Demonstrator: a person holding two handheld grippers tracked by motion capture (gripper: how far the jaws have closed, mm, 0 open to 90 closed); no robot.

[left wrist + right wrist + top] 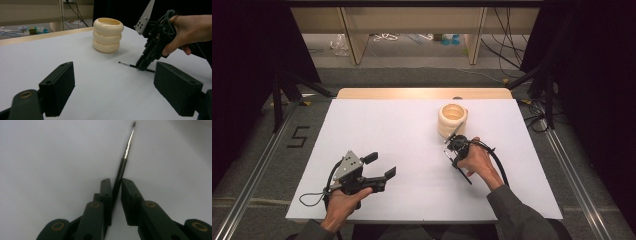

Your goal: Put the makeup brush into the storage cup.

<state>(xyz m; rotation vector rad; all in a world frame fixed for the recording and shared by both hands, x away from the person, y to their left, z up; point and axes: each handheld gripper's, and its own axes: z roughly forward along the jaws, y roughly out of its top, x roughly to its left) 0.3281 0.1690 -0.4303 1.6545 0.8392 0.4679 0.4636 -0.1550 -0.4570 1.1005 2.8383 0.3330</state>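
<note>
On the left, the left tongs (380, 166) sit low over the white surface (377, 125) near its front edge, gripped in the left hand (343, 201). Their jaws stand wide apart with bare surface between them, and they point towards the right side. A thin cable loops off behind them on the surface.

Further right and towards the back stands a cream holder (452, 120), shaped like three stacked rings, upright and open at the top.

Just in front of the holder, a little to its right, the right tongs (451, 155) point down at the surface in the right hand (477, 161). Their jaws are drawn narrow around a thin black paintbrush (123, 165), which runs between the pads; the left pad touches the handle, and a slight gap seems to remain at the right pad. The brush lies low along the surface, its metal collar and fine tip sticking out past the jaws, well apart from the holder.
</note>
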